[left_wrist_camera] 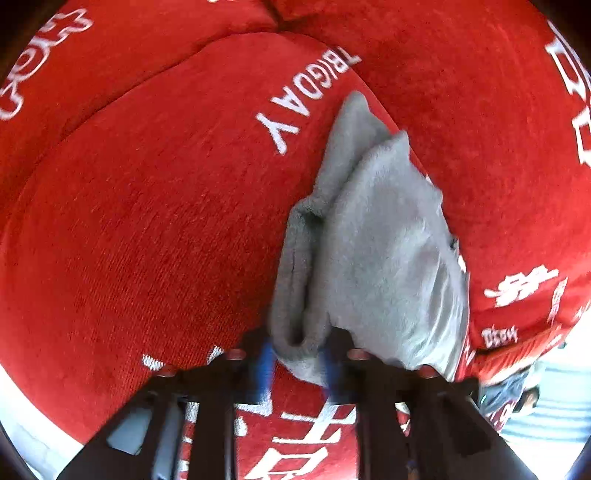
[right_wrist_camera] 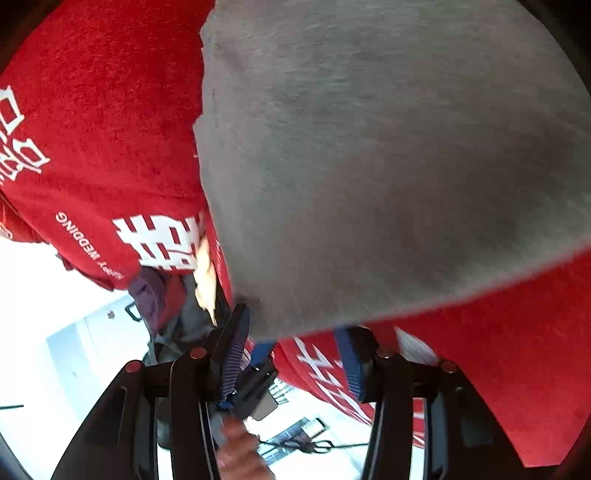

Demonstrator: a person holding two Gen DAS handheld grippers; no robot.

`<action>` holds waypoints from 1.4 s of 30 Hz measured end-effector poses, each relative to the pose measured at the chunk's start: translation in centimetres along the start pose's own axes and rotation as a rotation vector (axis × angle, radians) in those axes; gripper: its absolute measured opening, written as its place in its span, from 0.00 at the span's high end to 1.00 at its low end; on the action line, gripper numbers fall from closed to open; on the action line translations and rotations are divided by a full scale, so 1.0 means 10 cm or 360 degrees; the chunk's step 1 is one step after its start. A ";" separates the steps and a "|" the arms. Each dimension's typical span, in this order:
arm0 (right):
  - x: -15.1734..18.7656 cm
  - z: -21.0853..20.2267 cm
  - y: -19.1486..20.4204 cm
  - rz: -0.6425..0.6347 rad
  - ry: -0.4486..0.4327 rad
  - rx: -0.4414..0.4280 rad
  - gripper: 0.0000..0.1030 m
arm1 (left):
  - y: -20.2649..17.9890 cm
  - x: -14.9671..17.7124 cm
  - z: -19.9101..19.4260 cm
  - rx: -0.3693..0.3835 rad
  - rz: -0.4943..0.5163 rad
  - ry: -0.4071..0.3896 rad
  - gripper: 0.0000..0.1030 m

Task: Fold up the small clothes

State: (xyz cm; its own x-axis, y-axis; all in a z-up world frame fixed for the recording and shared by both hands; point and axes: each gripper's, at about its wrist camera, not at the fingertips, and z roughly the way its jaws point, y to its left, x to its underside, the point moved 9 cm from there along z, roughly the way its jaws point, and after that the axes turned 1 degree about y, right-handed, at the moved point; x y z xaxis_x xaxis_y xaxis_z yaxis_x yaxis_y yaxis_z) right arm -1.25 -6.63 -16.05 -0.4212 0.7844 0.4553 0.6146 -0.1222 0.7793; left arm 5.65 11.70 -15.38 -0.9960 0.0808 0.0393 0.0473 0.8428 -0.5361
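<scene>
A small grey fleece garment [left_wrist_camera: 373, 236] lies partly folded on a red sofa cover [left_wrist_camera: 147, 221] with white lettering. My left gripper [left_wrist_camera: 297, 358] has its blue-padded fingers closed on the garment's near rolled edge. In the right wrist view the same grey garment [right_wrist_camera: 369, 155] fills most of the frame, seen very close. My right gripper [right_wrist_camera: 295, 350] is open, its blue pads on either side of the garment's near edge, not pinching it. The other gripper's black tip [right_wrist_camera: 255, 384] shows between my right fingers.
The red sofa cover [right_wrist_camera: 103, 147] spreads across two cushions with a seam [left_wrist_camera: 273, 22] at the top. The sofa's front edge drops to a white floor [right_wrist_camera: 55, 314]. A dark cable [right_wrist_camera: 303, 445] lies on the floor below. Purple and grey clothes [right_wrist_camera: 155, 295] hang beside the edge.
</scene>
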 end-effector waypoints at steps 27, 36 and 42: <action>0.23 0.16 0.01 -0.0347 0.0134 0.0495 0.92 | 0.39 0.22 -0.27 -0.0324 0.0263 0.0061 0.41; 0.27 0.09 0.03 -0.0438 0.0161 0.0574 0.91 | 0.30 0.24 -0.29 -0.0479 0.0413 0.0058 0.25; 0.25 0.01 0.05 -0.0457 0.0147 0.0633 0.75 | 0.26 0.33 -0.20 -0.0558 0.0497 0.0124 0.25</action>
State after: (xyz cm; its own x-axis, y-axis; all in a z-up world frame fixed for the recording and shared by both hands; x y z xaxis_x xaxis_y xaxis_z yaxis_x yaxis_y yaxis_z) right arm -1.88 -4.70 -14.55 -0.6569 0.6931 0.2967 0.6645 0.3463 0.6622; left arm 2.61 15.26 -14.95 -0.9220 0.3871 -0.0080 0.3796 0.8996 -0.2157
